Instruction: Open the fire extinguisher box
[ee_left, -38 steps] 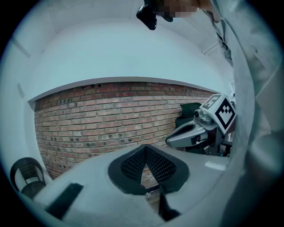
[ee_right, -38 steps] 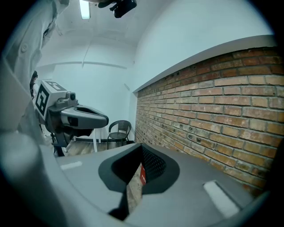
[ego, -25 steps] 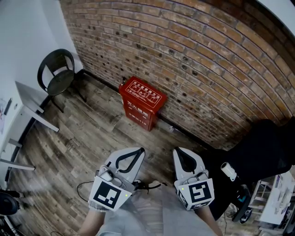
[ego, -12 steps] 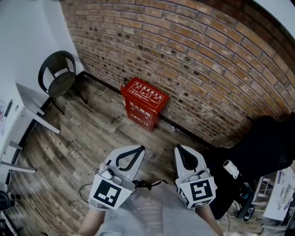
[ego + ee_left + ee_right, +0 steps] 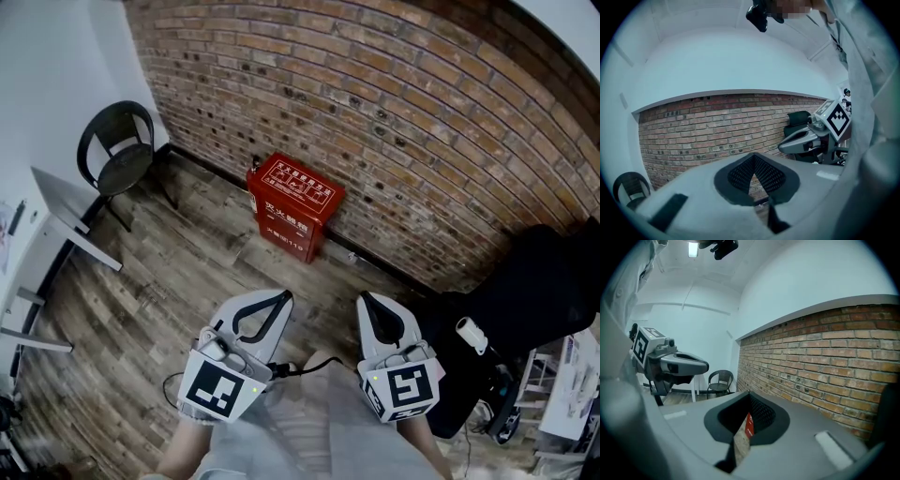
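Note:
The red fire extinguisher box (image 5: 293, 207) stands on the wooden floor against the brick wall, its lid down. In the right gripper view a sliver of the box (image 5: 749, 425) shows through the slit between the jaws. My left gripper (image 5: 284, 297) and right gripper (image 5: 364, 300) are side by side, well short of the box and pointing toward it. Both are shut with nothing in them. Each gripper's tips meet in its own view: the left gripper (image 5: 753, 155) and the right gripper (image 5: 749, 393). Each also shows in the other's view: the right gripper (image 5: 797, 140) and the left gripper (image 5: 689, 365).
A black chair (image 5: 117, 150) stands in the left corner, with a white table (image 5: 66, 220) in front of it. A black office chair (image 5: 534, 300) and clutter fill the right side. The brick wall (image 5: 394, 112) runs behind the box. A black cable (image 5: 305, 366) hangs between the grippers.
Both grippers have edged forward toward the box, and the view has shifted a little with them. The jaws stay shut. The cable between them has swung upward.

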Motion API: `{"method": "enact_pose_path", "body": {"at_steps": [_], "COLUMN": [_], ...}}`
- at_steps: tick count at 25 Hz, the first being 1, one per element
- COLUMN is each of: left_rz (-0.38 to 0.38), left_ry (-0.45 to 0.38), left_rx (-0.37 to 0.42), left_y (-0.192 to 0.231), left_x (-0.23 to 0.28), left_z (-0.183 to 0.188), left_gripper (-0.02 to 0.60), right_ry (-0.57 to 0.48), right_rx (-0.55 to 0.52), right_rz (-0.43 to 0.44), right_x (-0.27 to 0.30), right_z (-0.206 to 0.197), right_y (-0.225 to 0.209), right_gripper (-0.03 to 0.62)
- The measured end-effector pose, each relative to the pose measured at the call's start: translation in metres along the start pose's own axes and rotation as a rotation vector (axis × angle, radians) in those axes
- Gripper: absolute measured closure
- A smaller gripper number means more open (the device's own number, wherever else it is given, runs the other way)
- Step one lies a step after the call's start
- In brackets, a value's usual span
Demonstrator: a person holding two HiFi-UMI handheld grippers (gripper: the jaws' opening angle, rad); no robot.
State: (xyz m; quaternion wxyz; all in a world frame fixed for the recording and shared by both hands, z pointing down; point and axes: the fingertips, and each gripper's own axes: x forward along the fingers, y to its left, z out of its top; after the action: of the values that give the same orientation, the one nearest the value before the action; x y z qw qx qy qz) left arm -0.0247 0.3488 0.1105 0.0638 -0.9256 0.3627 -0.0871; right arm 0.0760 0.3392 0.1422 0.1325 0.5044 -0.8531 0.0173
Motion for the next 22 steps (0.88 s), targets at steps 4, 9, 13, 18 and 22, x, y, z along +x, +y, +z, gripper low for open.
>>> {"method": "enact_pose_path", "body": {"at_steps": [4, 9, 13, 18, 22], "left_rz": [0.011, 0.025, 0.045, 0.063, 0.077], "left_ry": [-0.009, 0.003, 0.013, 0.02, 0.028], "left_rx": [0.001, 0.01, 0.008, -0.002, 0.002], "left_y": [0.002, 0.009, 0.019, 0.037, 0.055], "left_x": [-0.004, -0.002, 0.003, 0.014, 0.036], "left_z": [0.003, -0.001, -0.004, -0.007, -0.01], "left_gripper": [0.583, 0.583, 0.583, 0.583, 0.583], "right_ry": [0.002, 0.005, 0.006, -0.003, -0.005], "right_rx": [0.001, 0.01, 0.007, 0.003, -0.003], "right_rz": [-0.002, 0.0, 0.023, 0.04, 0.044], "right_x": [-0.003, 0.002, 0.015, 0.038, 0.059], "right_z": [-0.002, -0.005, -0.005, 0.0, 0.001], "right_y": [0.001, -0.001, -0.005, -0.013, -0.033], "right_gripper": [0.586, 0.586, 0.586, 0.586, 0.586]}}
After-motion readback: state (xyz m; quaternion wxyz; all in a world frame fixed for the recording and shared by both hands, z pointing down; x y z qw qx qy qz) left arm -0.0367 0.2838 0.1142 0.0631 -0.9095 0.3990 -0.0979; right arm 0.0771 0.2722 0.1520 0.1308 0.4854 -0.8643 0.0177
